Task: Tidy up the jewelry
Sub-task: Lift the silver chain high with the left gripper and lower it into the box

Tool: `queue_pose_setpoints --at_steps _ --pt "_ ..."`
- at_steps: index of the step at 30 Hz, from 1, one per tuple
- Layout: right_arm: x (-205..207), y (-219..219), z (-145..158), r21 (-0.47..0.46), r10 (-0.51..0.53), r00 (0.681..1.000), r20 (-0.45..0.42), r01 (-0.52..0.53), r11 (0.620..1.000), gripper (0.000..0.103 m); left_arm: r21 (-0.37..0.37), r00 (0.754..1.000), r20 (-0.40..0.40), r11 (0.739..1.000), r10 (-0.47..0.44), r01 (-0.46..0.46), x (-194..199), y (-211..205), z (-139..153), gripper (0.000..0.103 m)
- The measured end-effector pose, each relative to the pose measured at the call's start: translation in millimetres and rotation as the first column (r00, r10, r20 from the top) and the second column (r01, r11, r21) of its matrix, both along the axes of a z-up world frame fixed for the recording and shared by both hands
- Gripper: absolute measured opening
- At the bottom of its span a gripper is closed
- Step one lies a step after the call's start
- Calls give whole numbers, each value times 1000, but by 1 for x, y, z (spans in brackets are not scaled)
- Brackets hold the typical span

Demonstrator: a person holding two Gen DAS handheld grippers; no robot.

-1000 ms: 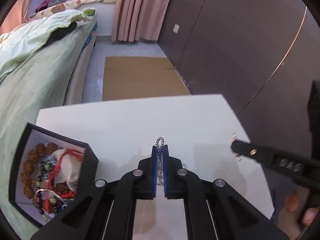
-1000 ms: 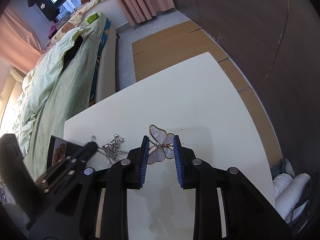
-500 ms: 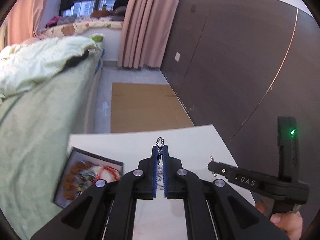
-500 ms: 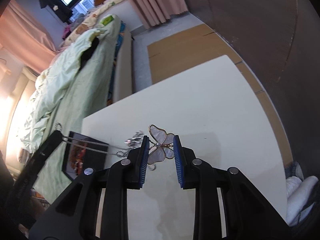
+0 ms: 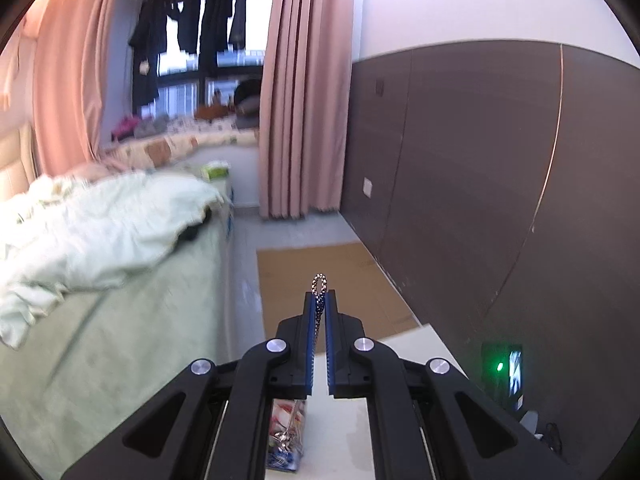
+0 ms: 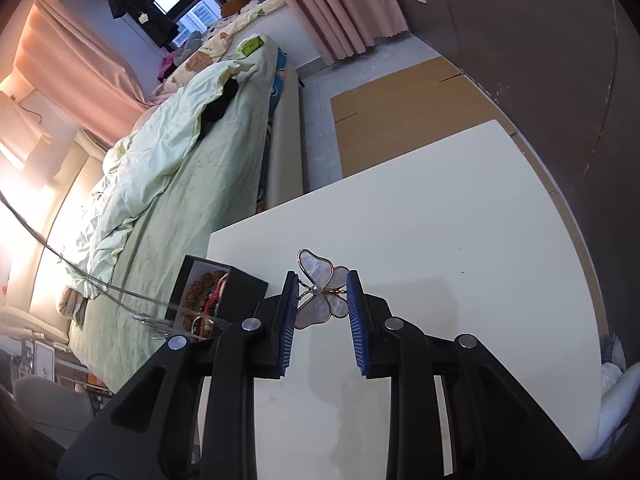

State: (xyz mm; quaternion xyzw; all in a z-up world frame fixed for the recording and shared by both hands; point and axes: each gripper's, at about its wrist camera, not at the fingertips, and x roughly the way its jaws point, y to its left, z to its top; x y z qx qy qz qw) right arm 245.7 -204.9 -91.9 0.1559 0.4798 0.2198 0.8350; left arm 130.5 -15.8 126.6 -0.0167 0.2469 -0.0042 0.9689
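Observation:
My left gripper [image 5: 319, 300] is shut on a silver chain necklace [image 5: 319, 285] and holds it high above the table; a loop of chain sticks out past the tips. In the right wrist view the chain [image 6: 72, 270] runs taut from the upper left down to the black jewelry box [image 6: 216, 292], which holds bead bracelets and red cord. The box also shows below the left fingers [image 5: 286, 436]. My right gripper [image 6: 322, 294] is shut on a pearly butterfly brooch [image 6: 320, 296], above the white table [image 6: 440, 220].
A bed with a pale green quilt [image 6: 160, 168] runs along the table's left side. Flat cardboard [image 6: 400, 92] lies on the floor beyond the table. A dark panelled wall [image 5: 500, 180] stands to the right. A device with a green light [image 5: 500, 368] is low at the right.
My left gripper has risen and tilted up with the chain, pulling it taut over the box. My right gripper has stayed shut on the brooch, shifting slightly.

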Motion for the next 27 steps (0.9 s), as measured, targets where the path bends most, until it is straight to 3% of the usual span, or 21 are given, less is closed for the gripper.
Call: queue_pose_setpoints --at_steps 7,13,20,27 --pt "-3 9 0 -10 25 1000 5 -25 1000 25 55 995 89 997 53 -58 -24 23 56 2" --pt "-3 14 -1 -11 33 999 9 -33 999 25 61 991 111 995 76 -83 -26 35 73 2" --pt "-4 17 -1 -24 42 999 15 -42 999 25 47 994 66 995 84 -87 -7 43 41 2" --pt "-5 20 -1 -47 50 998 23 -49 998 25 -36 994 2 994 108 -108 12 64 -7 2"
